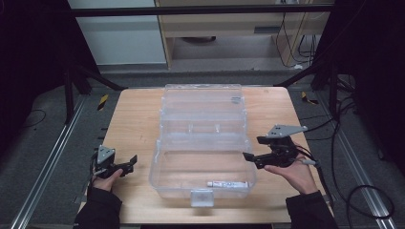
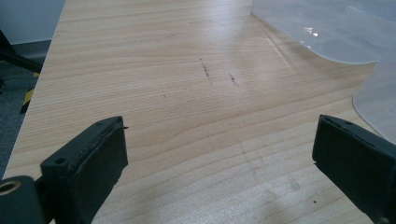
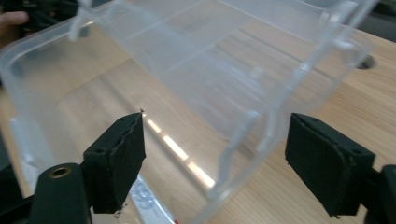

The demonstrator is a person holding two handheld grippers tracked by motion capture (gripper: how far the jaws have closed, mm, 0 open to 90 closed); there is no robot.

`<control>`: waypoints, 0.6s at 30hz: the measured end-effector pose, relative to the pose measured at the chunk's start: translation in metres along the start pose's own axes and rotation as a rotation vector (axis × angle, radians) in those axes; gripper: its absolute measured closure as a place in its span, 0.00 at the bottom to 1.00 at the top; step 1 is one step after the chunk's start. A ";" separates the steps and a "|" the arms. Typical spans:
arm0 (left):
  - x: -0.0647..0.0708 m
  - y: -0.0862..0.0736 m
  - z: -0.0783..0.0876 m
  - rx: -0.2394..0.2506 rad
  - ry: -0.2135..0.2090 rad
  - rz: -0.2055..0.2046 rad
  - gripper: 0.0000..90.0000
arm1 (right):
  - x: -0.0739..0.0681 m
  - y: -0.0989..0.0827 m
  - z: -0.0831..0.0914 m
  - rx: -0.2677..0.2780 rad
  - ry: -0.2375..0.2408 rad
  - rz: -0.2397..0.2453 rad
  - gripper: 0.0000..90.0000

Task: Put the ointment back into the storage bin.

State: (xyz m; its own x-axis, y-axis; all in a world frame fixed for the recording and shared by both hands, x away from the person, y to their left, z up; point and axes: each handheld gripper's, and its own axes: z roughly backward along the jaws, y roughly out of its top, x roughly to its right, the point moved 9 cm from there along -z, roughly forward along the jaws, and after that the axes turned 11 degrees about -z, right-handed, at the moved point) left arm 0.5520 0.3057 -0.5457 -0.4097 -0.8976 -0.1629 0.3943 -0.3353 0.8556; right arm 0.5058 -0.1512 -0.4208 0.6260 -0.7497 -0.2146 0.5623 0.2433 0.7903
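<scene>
1. Clear plastic box [image 1: 203, 143] sits open mid-table, lid up toward the far edge; tube [image 1: 228, 183] lies inside by its near wall.
2. Judgement: contents loaded, closing remains.
3. My left gripper [image 1: 130, 163] and right gripper [image 1: 251, 159]: jaws apart, empty, flanking the box.
4. Pale wooden table [image 1: 133, 119]; dark frame, grey floor around.

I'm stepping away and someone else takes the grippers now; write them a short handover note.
Left gripper: open, holding nothing, over bare wooden table left of the clear plastic box.
Right gripper: open, holding nothing, jaws either side of the box's right wall near the hinge.
The box stands open, lid tipped back; a small white tube lies inside by the front wall.
Done: tube is in the box.
Left: probably closing the lid and latching it.
</scene>
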 end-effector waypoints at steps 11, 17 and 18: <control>0.000 0.000 0.000 0.002 0.000 -0.001 0.03 | 0.048 -0.016 0.010 0.091 -0.155 -0.101 0.20; 0.000 0.000 0.000 0.002 -0.001 -0.002 0.03 | 0.080 -0.032 0.004 0.110 -0.234 -0.179 0.21; 0.001 0.000 0.000 0.002 -0.001 -0.002 0.03 | 0.085 -0.034 0.003 0.116 -0.243 -0.190 0.21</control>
State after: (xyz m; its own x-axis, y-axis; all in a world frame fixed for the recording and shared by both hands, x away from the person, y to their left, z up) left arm 0.5518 0.3052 -0.5457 -0.4115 -0.8965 -0.1644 0.3915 -0.3367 0.8564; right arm 0.5378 -0.2251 -0.4640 0.3609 -0.9032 -0.2325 0.5826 0.0236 0.8124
